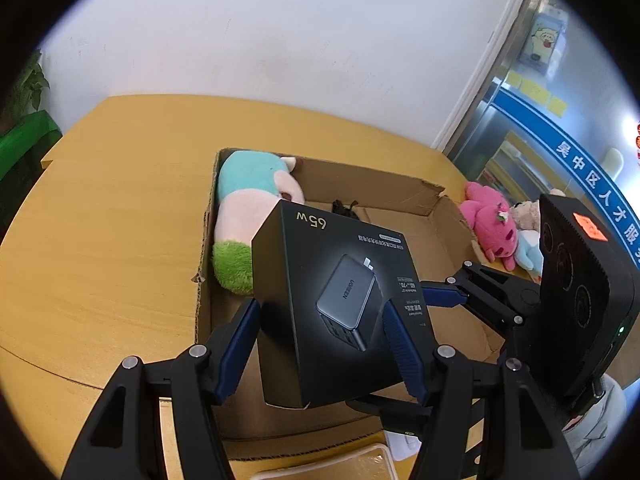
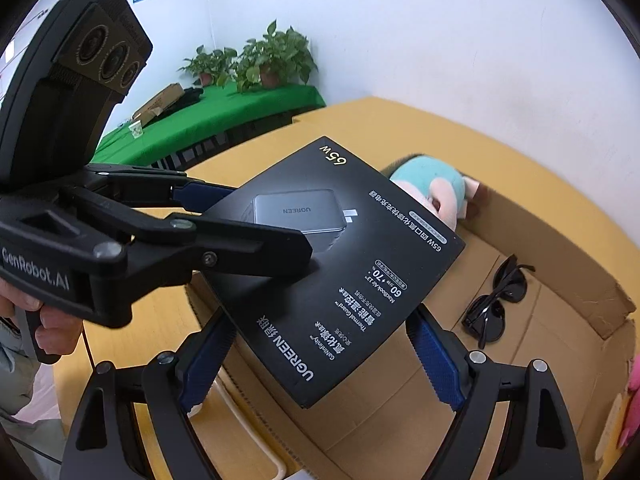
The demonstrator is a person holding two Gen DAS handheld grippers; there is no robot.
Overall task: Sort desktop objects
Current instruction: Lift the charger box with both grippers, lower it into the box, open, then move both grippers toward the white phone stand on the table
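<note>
My left gripper (image 1: 320,320) is shut on a black UGREEN charger box (image 1: 340,300) and holds it tilted above the near end of an open cardboard box (image 1: 360,184). In the right wrist view the left gripper (image 2: 272,220) clamps the charger box (image 2: 352,280) by its left side. My right gripper (image 2: 320,344) is open below the charger box, its fingers (image 2: 434,356) wide apart; it also shows in the left wrist view (image 1: 452,292). Inside the cardboard box (image 2: 560,264) lie a teal, pink and green plush (image 1: 244,216) and black sunglasses (image 2: 496,300).
A pink plush (image 1: 488,220) and other small plush toys lie on the yellow table (image 1: 112,240) right of the cardboard box. A white cable (image 2: 248,424) runs along the table near me. A green-covered table with potted plants (image 2: 272,60) stands behind.
</note>
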